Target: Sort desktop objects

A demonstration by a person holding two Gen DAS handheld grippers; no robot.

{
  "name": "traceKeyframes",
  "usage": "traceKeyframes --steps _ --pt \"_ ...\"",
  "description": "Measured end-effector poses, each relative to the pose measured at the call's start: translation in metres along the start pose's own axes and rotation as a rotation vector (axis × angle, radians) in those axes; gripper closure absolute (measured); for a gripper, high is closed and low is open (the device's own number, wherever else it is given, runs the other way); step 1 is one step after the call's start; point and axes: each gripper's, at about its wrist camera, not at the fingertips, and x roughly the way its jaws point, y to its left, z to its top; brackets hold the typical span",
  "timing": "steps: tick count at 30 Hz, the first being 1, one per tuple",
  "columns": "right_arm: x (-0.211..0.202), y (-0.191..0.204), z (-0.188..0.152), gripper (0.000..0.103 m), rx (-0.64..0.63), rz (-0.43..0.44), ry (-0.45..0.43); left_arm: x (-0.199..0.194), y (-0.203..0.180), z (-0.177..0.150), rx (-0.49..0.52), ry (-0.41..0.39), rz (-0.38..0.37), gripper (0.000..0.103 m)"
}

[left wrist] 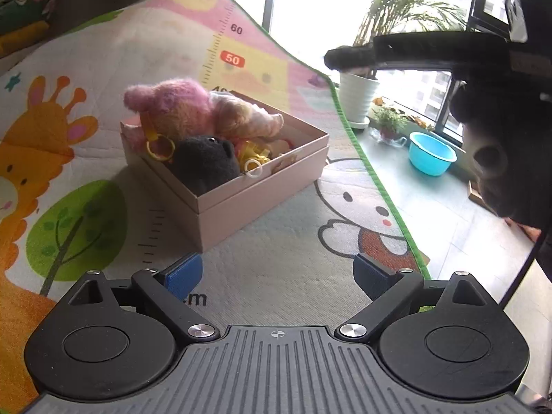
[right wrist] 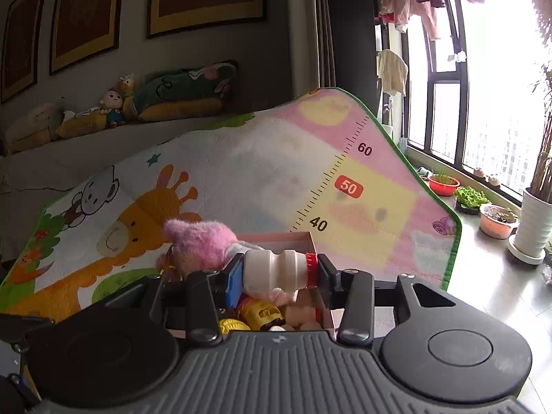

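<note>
A pink cardboard box (left wrist: pixel 241 203) sits on the play mat, holding a pink plush toy (left wrist: pixel 179 107), a black plush toy (left wrist: pixel 207 165) and small yellow toys with rings. My left gripper (left wrist: pixel 277 276) is open, low over the mat in front of the box, with nothing between its blue pads. In the right wrist view my right gripper (right wrist: pixel 277 274) is shut on a small white bottle with a red cap (right wrist: pixel 276 269), held sideways just above the box (right wrist: pixel 303 238). The pink plush (right wrist: pixel 200 245) lies behind the bottle. The right gripper's dark body (left wrist: pixel 500 110) looms at upper right in the left wrist view.
The cartoon play mat (left wrist: pixel 86 172) with a ruler print covers the surface; its green edge (left wrist: pixel 379 179) drops to a tiled floor. A blue basin (left wrist: pixel 431 153), potted plants (right wrist: pixel 531 220) and windows lie to the right. A shelf with plush toys (right wrist: pixel 114 107) runs along the back wall.
</note>
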Motion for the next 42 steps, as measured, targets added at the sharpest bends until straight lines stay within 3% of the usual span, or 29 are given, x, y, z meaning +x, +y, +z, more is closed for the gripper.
traceKeyframes --steps 9,11,18,26,30,32,36,42 --pt "0.058 -0.002 0.002 0.06 0.106 0.07 0.105 0.006 0.009 -0.004 -0.022 0.022 0.023 0.006" --pt "0.068 -0.002 0.0 0.056 0.122 0.077 0.128 0.007 0.011 -0.005 -0.028 0.03 0.025 0.006" --pt "0.062 -0.008 -0.012 0.05 0.14 0.058 0.135 0.008 0.012 -0.008 -0.043 0.034 0.024 0.006" --pt "0.042 -0.011 -0.035 0.026 0.158 0.047 0.133 0.008 0.005 -0.006 -0.06 0.031 0.059 0.006" --pt "0.028 -0.01 -0.048 0.013 0.159 0.047 0.123 0.008 0.001 -0.005 -0.097 0.015 0.111 0.005" --pt "0.019 -0.011 -0.054 0.0 0.17 0.053 0.117 0.008 -0.003 -0.005 -0.099 -0.008 0.161 0.005" --pt "0.001 -0.013 -0.069 0.0 0.17 0.049 0.104 0.002 -0.008 -0.007 -0.103 -0.103 0.311 0.005" --pt "-0.024 -0.008 -0.097 0.0 0.152 -0.027 0.063 -0.015 -0.012 -0.011 -0.186 -0.219 0.391 0.004"
